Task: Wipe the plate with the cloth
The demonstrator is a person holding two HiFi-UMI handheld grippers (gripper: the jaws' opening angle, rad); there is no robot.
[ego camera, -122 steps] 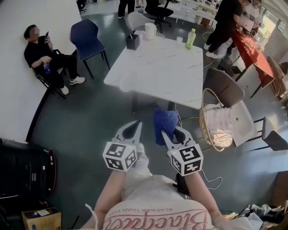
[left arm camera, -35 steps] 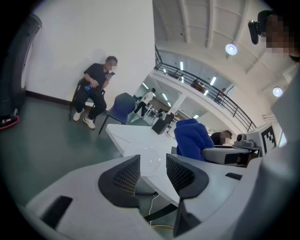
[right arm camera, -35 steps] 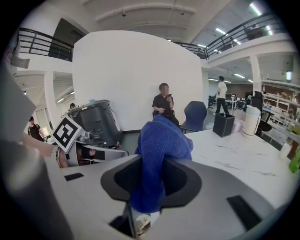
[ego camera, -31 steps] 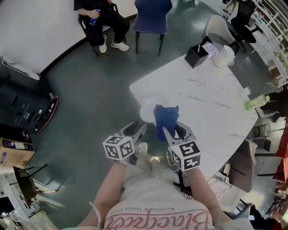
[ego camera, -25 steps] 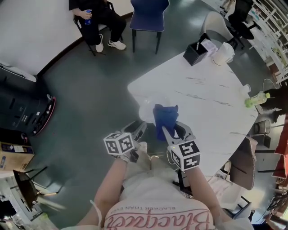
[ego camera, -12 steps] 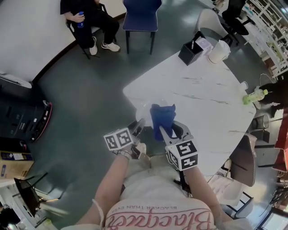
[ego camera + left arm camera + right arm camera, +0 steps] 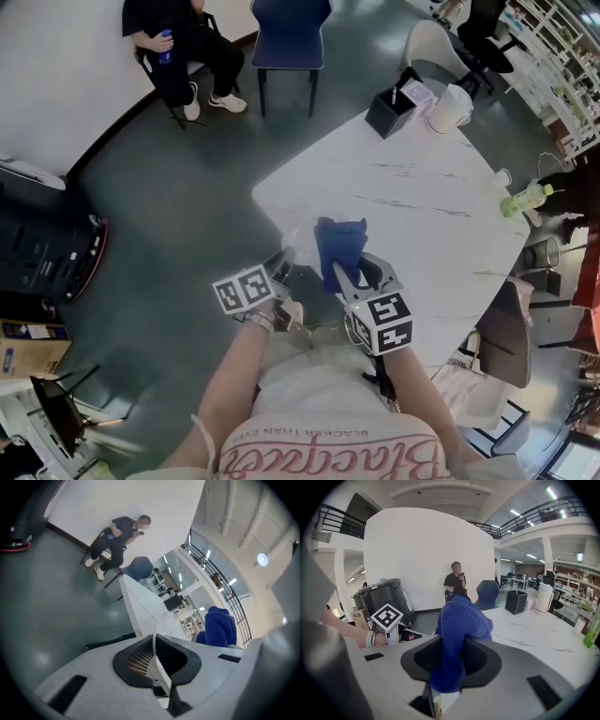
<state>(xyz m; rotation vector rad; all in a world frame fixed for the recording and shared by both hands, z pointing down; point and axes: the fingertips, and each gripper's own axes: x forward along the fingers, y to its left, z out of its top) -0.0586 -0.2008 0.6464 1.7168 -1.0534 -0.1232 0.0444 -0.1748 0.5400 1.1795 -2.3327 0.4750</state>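
**platefan:** so where's everything sitting right now?

**me:** Going left to right: way off at the far left a person in dark clothes sits by the white wall, with a blue chair just right of them. My left gripper is at the near left corner of the white marble table. Its jaws have just been closing, and now they're clenched on the rim of the clear plate, which I see edge-on between them. I honestly can't tell if the plate rests on the tabletop.

**platefan:** and the cloth?

**me:** The blue cloth is pinched in my right gripper, just right of the left one. It's bunched up and pokes out past the jaws, over the table's near edge. It's close to the plate, but I can't tell whether they touch. On the far side of the table there's a black box and a white jug beside it, and a green bottle lies out by the right edge.
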